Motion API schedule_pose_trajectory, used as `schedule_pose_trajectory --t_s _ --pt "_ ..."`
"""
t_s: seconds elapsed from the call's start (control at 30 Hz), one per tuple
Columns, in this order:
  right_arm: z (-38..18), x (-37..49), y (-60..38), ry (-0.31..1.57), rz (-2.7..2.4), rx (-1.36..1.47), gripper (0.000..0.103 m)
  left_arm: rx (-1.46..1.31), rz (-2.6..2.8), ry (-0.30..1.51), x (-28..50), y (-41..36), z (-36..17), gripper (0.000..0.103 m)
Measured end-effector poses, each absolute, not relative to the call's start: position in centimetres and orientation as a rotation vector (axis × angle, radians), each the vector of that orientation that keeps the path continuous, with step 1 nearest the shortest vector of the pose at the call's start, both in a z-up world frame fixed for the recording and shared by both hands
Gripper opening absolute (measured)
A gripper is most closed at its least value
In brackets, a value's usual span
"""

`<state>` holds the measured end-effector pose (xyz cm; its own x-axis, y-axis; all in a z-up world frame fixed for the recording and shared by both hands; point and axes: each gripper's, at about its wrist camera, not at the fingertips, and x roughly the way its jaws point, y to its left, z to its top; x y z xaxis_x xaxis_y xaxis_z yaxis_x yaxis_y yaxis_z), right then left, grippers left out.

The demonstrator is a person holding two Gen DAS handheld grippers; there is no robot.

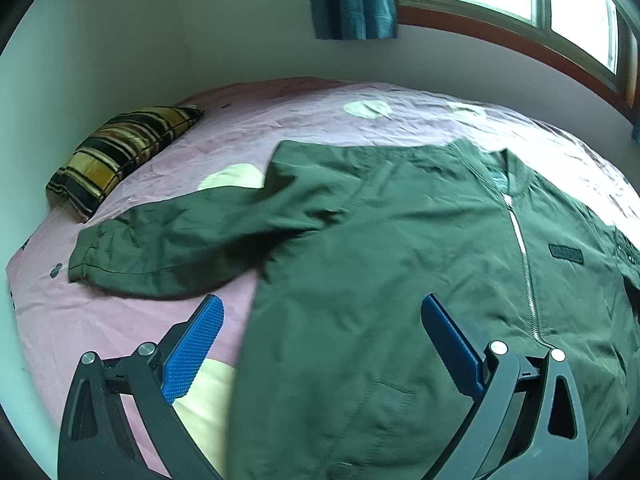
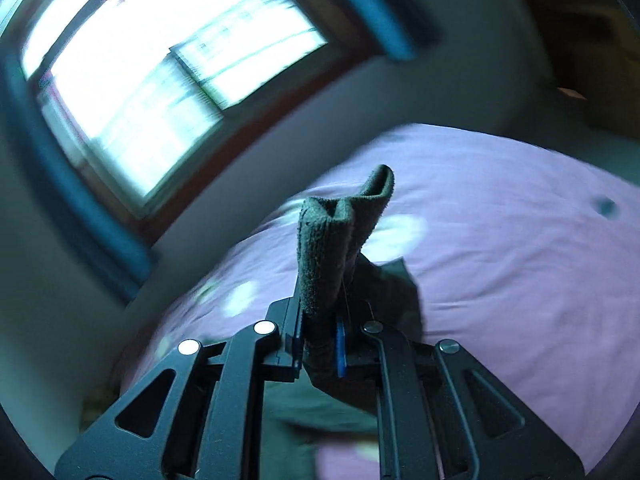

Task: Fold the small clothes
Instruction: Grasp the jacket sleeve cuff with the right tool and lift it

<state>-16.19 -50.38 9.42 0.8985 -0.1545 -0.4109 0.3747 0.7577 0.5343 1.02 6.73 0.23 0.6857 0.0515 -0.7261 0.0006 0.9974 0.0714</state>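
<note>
Dark green zip-front jacket (image 1: 400, 264) lies spread front-up on the bed with the pink-lilac sheet (image 1: 280, 120), collar toward the window wall, silver zipper (image 1: 520, 256) running down its middle. One long sleeve (image 1: 172, 248) stretches out to the left across the sheet, cuff end lying flat near the bed's left edge. Left gripper (image 1: 322, 312) hovers over the jacket's lower half, its blue textured fingers (image 1: 192, 356) spread wide apart, holding nothing; the left finger sits over bare sheet, the right one over green cloth. Right gripper (image 2: 320, 344), seen in a motion-blurred right wrist view, has its fingers pressed together on a ribbed dark cuff (image 2: 332, 252) of the same jacket; the cuff stands up out of the fingers, bunched and folded on itself, with more dark fabric trailing below and to the right. A striped yellow-and-black pillow (image 1: 120, 156) rests at the far left of the bed against the pale wall. Wood-framed window (image 1: 520, 4) with a teal curtain (image 1: 352, 0) above the bed.
</note>
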Motion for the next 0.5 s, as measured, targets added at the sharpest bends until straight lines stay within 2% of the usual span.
schedule_pose_trajectory --t_s 0.23,0.5 --pt "11.7 -7.4 -35.9 0.451 -0.079 0.413 0.011 0.034 0.068 0.783 0.9 10.7 1.3 0.099" --pt "8.7 -0.7 -22.7 0.600 0.115 0.315 0.011 0.016 0.087 0.769 0.5 13.9 1.2 0.099"
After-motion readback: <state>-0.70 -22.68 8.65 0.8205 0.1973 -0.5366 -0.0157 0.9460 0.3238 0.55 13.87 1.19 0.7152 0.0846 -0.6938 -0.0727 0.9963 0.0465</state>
